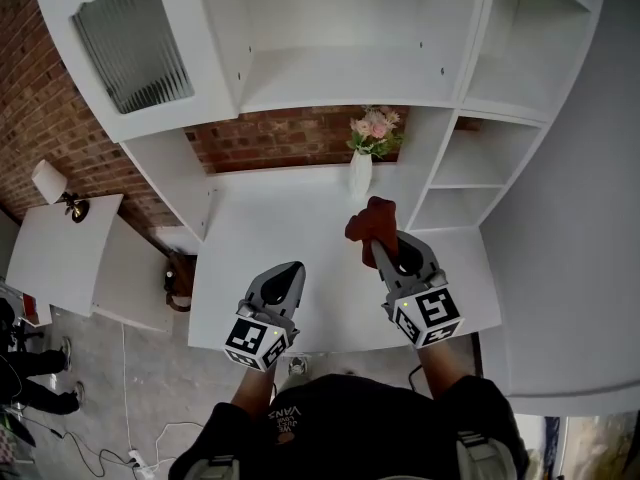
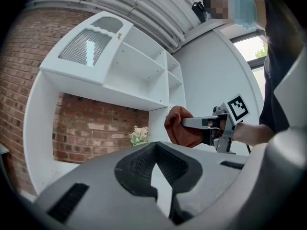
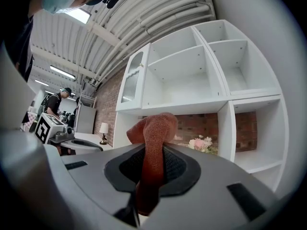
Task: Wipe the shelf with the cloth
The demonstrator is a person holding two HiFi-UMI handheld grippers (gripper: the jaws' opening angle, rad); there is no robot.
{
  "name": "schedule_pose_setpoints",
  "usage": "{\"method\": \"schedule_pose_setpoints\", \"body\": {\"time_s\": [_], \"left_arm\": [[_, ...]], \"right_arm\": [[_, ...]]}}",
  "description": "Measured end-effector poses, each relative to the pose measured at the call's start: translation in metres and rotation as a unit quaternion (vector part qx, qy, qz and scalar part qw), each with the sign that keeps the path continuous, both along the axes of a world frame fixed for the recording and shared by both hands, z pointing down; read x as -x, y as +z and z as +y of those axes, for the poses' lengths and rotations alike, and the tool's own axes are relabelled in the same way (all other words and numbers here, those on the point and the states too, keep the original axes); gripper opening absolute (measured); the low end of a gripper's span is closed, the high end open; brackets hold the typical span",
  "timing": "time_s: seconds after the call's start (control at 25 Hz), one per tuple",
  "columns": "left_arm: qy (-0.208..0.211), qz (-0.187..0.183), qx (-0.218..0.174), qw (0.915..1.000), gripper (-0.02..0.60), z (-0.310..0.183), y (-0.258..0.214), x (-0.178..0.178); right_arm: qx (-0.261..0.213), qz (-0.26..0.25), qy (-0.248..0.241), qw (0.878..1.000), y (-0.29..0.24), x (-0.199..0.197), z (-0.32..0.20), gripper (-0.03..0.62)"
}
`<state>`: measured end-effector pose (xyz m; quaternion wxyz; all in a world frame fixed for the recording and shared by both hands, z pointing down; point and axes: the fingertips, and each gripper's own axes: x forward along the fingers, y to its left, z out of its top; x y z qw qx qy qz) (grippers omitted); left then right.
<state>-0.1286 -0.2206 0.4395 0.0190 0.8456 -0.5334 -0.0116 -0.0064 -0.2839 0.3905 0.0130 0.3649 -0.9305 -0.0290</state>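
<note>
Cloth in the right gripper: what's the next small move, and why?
Probably lower the right gripper until the cloth meets the white shelf surface, then start a stroke. The jaws are clamped on the cloth, which seems to hang clear of the surface, so there is no wiping contact yet. Stay short of the flower vase at the back.

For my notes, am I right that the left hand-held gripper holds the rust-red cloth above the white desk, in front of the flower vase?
Not quite: the right hand-held gripper holds the rust-red cloth, as the right gripper view shows; the rest stands.
</note>
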Motion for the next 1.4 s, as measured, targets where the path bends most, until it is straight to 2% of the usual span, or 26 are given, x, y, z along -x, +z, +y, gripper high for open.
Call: {"method": "schedule_pose_setpoints", "body": {"time_s": [0.28,0.6,0.76,0.96,1.12,1.2,1.4], "left_arm": [[0.020,0.006,0.000,0.9998,0.006,-0.015,0.000,0.027],[0.037,0.012,0.003,0.9992,0.006,-0.017,0.001,0.039],[0.044,0.011,0.005,0.9990,0.006,-0.016,0.006,0.041],[0.041,0.013,0.005,0.9991,0.006,-0.016,0.008,0.048],[0.035,0.011,-0.001,0.9993,0.006,-0.020,0.005,0.057],[0.033,0.013,-0.005,0.9994,0.006,-0.022,0.002,0.060],[0.025,0.016,-0.007,0.9995,0.006,-0.025,0.005,0.072]], "right_arm": [[-0.066,-0.012,0.004,0.998,-0.064,0.038,-0.027,0.057],[-0.166,-0.005,-0.004,0.986,-0.157,0.078,-0.056,0.057],[-0.188,-0.003,-0.006,0.982,-0.191,0.097,-0.076,0.057],[-0.197,0.029,-0.017,0.980,-0.220,0.127,-0.108,0.057],[-0.191,0.051,-0.025,0.980,-0.237,0.151,-0.135,0.057],[-0.170,0.054,-0.032,0.983,-0.242,0.165,-0.151,0.057],[-0.050,0.031,-0.059,0.997,-0.243,0.198,-0.196,0.057]]}}
